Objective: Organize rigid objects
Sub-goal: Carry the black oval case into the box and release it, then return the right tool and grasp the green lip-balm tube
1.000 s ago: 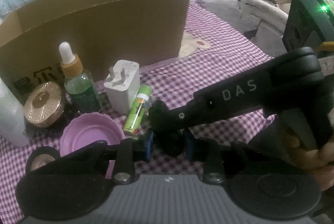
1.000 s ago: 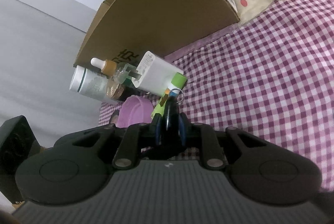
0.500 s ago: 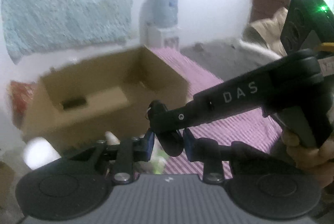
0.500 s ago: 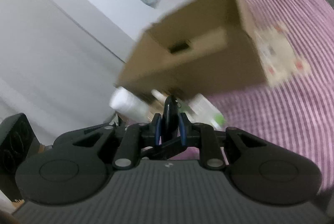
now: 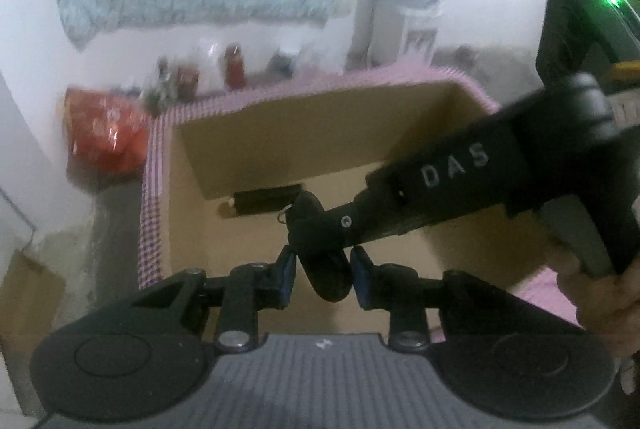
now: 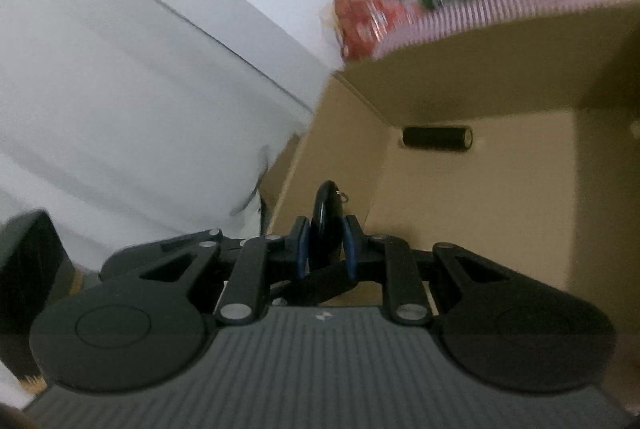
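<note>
Both claws were over the open cardboard box. My right claw was clamped nearly closed on a small black oval fob with a metal ring at its tip. My left claw was slightly open, its blue pads flanking the fob's lower end; contact unclear. A black cylinder lay on the box floor against the far wall.

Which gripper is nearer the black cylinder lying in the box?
Right, probably. The right gripper clamps the black fob at its far end, nearest the black cylinder; the left gripper holds the near end, farther back.
</note>
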`<state>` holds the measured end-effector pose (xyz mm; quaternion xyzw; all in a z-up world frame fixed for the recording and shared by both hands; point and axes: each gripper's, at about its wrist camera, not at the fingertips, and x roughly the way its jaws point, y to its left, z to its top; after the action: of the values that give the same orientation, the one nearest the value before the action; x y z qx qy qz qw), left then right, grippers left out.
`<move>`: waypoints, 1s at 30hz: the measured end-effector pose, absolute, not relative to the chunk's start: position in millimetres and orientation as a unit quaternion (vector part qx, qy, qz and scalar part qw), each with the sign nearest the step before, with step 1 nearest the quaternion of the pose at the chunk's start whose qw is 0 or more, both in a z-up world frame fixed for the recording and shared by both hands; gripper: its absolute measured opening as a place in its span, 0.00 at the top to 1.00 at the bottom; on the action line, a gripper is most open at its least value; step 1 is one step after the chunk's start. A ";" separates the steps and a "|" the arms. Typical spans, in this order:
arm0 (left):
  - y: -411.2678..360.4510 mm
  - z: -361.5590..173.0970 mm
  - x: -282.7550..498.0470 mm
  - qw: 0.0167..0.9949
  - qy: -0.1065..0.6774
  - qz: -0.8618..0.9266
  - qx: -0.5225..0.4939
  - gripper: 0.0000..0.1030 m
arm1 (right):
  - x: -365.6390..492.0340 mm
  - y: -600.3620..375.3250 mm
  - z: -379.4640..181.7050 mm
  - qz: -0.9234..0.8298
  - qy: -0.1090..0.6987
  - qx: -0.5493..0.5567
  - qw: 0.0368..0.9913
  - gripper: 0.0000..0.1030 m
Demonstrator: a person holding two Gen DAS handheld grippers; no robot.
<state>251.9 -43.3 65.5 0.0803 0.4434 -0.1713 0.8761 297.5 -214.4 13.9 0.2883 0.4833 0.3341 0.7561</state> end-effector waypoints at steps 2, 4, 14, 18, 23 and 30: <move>-34.7 55.4 265.2 0.868 0.461 -0.162 0.089 0.71 | 317.5 -205.0 0.7 0.328 0.507 0.302 0.738 0.83; -31.7 44.2 276.6 0.860 0.477 -0.152 0.100 0.71 | 332.3 -196.0 -14.2 0.320 0.528 0.314 0.722 0.83; -33.4 37.0 293.6 0.855 0.483 -0.132 0.133 0.58 | 364.3 -175.2 -43.7 0.306 0.566 0.357 0.678 0.72; -33.1 46.9 285.5 0.865 0.466 -0.132 0.130 0.51 | 354.8 -174.3 -35.2 0.310 0.556 0.359 0.683 0.53; -27.5 72.0 268.0 0.882 0.435 -0.136 0.117 0.47 | 337.7 -190.3 -15.4 0.316 0.532 0.370 0.693 0.53; -22.8 121.5 207.2 0.907 0.373 -0.174 0.087 0.40 | 271.2 -251.9 32.8 0.340 0.461 0.381 0.726 0.53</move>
<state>207.2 -22.8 121.5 0.0875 0.3726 -0.1741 0.9073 271.2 -251.9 32.8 0.3810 0.4607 0.3402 0.7259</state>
